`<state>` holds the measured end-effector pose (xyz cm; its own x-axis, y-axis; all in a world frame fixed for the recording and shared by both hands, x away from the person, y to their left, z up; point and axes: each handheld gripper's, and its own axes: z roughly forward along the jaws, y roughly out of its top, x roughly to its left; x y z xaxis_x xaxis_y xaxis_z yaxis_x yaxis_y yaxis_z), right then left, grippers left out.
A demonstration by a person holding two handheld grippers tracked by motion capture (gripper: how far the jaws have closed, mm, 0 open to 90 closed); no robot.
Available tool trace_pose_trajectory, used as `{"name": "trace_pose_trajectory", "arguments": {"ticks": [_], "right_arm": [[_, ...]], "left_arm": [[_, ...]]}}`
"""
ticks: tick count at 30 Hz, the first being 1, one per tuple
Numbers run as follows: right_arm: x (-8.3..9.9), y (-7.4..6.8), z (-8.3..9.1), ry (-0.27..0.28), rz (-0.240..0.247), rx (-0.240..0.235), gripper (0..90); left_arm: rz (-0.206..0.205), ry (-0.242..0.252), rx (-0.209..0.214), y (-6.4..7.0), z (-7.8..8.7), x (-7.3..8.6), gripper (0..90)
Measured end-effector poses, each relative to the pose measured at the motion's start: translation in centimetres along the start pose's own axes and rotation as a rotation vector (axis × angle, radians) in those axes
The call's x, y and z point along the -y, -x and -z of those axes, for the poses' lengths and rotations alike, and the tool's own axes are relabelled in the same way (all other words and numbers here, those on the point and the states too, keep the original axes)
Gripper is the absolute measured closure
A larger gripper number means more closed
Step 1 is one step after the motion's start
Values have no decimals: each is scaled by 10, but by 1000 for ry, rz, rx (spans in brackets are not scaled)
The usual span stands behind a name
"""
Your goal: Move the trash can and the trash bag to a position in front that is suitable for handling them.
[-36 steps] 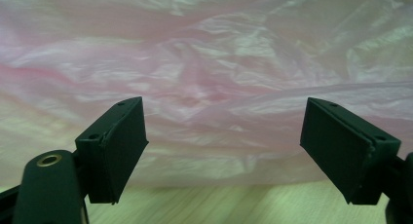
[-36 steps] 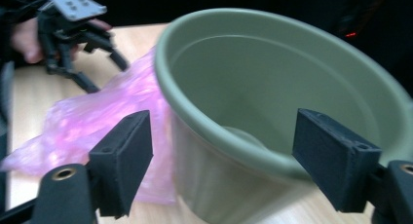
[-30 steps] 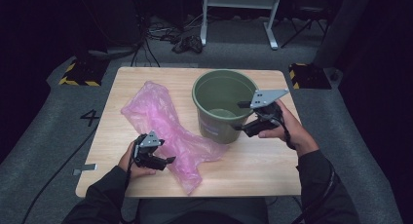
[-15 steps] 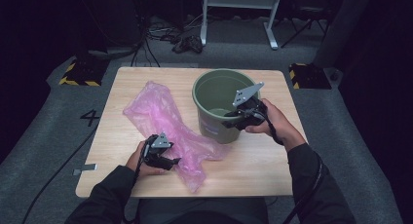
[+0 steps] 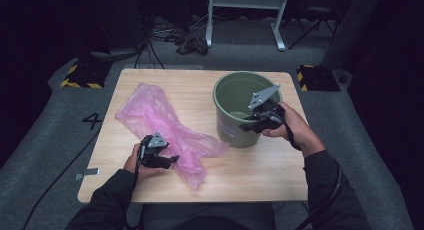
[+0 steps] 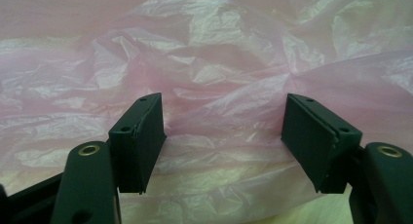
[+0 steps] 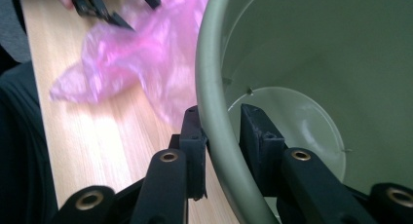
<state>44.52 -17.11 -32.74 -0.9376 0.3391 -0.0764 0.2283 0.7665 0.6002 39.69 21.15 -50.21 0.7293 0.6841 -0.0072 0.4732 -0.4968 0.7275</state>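
Since a second ago the right tool (image 5: 260,121) has moved from beside the green bucket (image 5: 235,97) onto its rim at about 4 o'clock, and the left tool (image 5: 161,159) has slid a little toward the bench's middle, further onto the pink plastic bag (image 5: 165,122); bag and bucket lie much as they did. In the right gripper view, the right tool (image 7: 221,131) has one jaw outside the bucket (image 7: 311,53) wall and one inside, the rim running between them; the outer jaw lies against the wall, while a narrow gap shows at the inner one, so whether it truly pinches I cannot tell. In the left gripper view, the left tool (image 6: 224,136) is spread wide, crumpled bag (image 6: 219,48) film bulging between the jaws without being gripped. The bucket stands upright on the wooden bench (image 5: 260,175) at about 2 o'clock from the centre. The bag sprawls from 10 o'clock toward 6 o'clock, one edge reaching just beside the bucket's base.
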Motion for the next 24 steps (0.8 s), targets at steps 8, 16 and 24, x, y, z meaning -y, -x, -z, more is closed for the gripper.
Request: {"name": "trace_pose_trajectory", "arguments": {"ticks": [8,16,24], "right_arm": [[19,-6,16,-3,-20,4,730],[18,-12,18,10,-25,-6,743],[14,-20,18,45,-20,16,659]], "left_arm": [[77,0,-85,8,-1,-1,320],[82,5,-96,15,-13,-12,321],[25,-9,-94,30,-28,-28,305]]}}
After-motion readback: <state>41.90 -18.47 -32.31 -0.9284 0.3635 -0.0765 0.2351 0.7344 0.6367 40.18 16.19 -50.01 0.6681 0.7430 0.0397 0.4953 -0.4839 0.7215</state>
